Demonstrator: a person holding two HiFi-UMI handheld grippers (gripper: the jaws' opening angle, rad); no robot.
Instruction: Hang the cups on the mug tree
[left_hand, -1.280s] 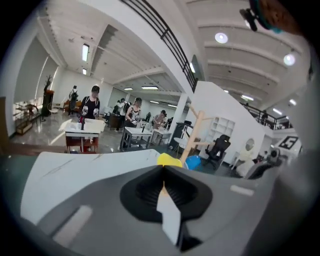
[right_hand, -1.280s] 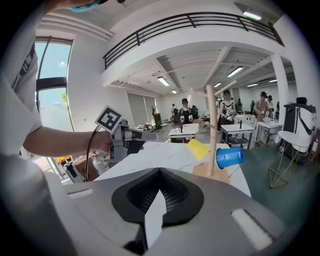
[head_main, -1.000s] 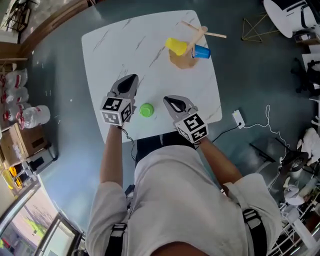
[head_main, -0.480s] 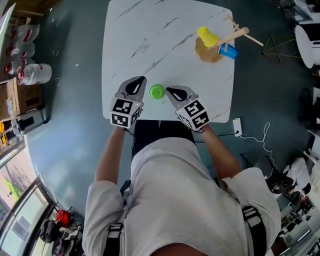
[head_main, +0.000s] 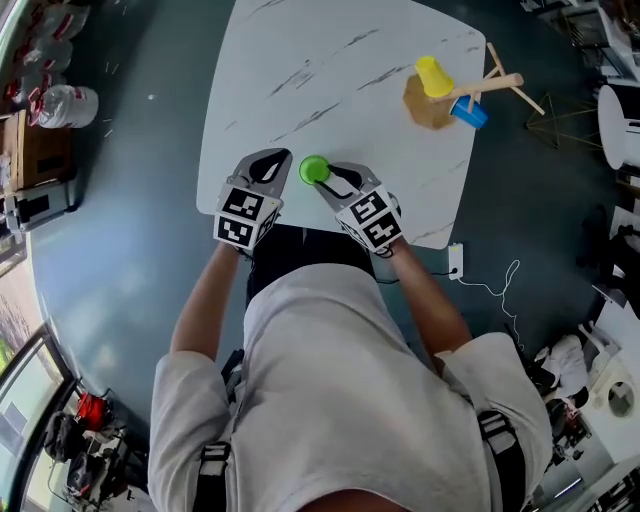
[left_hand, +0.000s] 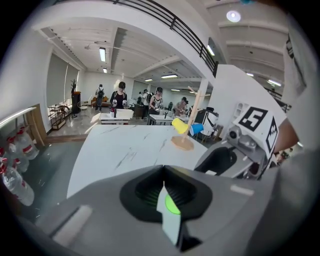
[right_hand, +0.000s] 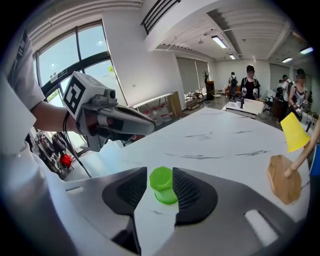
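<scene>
A green cup (head_main: 314, 169) stands upside down on the white marble table (head_main: 300, 70) near its front edge. My right gripper (head_main: 324, 178) is open; its jaws have just been opening and now stand on either side of the green cup (right_hand: 161, 181), with a small gap at the left pad. My left gripper (head_main: 271, 161) is shut and empty, just left of the cup. At the far right corner stands the wooden mug tree (head_main: 432, 101), with a yellow cup (head_main: 433, 76) and a blue cup (head_main: 468, 112) on its pegs.
The table's front edge runs just under both grippers. On the floor lie water bottles (head_main: 70, 102) and a cardboard box (head_main: 38, 150) at the left, and a power strip (head_main: 455, 262) with a cable at the right. People stand far behind the table.
Both grippers have moved forward and down toward the green cup. The right gripper's jaws, shut before, now stand apart around the cup. The left gripper stays shut.
</scene>
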